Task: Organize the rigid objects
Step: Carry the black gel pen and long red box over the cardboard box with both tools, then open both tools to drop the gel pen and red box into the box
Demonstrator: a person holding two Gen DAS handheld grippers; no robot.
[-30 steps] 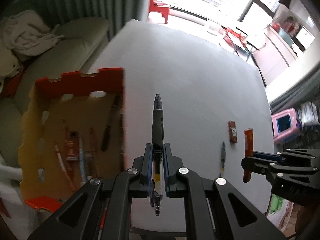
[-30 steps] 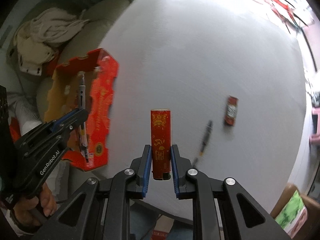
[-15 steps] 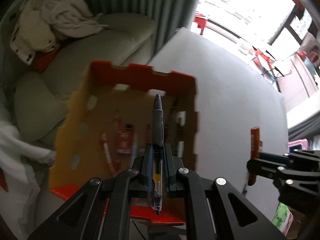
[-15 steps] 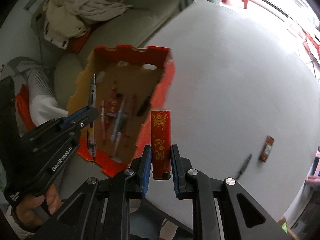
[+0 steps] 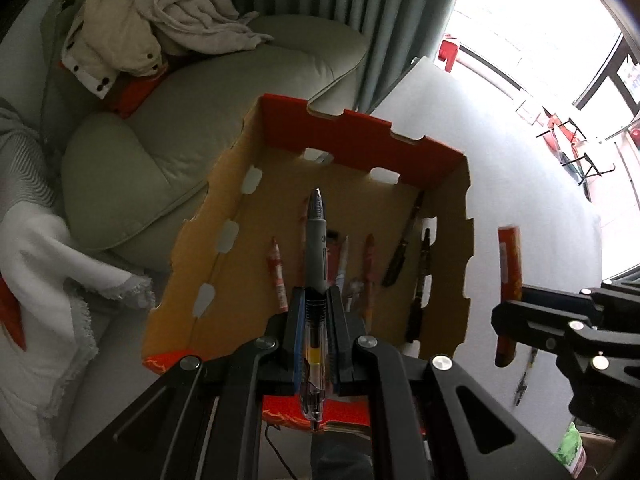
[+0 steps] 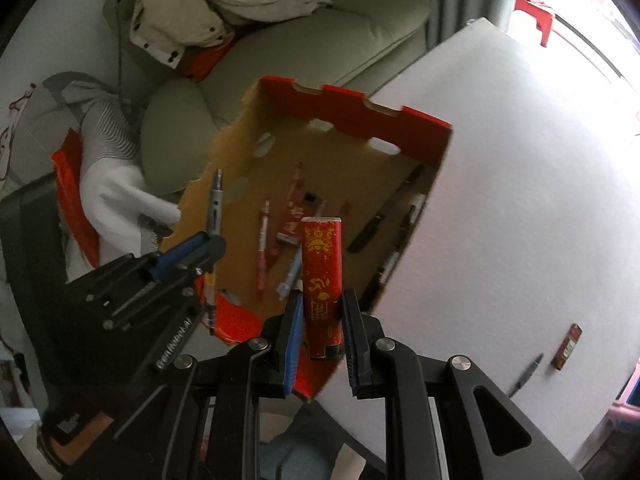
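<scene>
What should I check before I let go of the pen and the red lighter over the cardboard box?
1. Left gripper jaws clamped on the grey-grip clear-barrel pen: ok.
2. Right gripper jaws clamped on the red lighter with gold print: ok.
3. Pen over the open brown cardboard box with red rim: ok.
4. Lighter over the box interior: cannot tell, it looks near the right wall.
5. Free floor in the box between the pens already inside: ok.
6. Table cleared: not ok, a small red lighter and a dark pen remain.

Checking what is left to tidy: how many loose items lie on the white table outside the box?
2: a small brown-red packet near the table's right edge and a dark pen just left of it. More may be out of view.
</scene>
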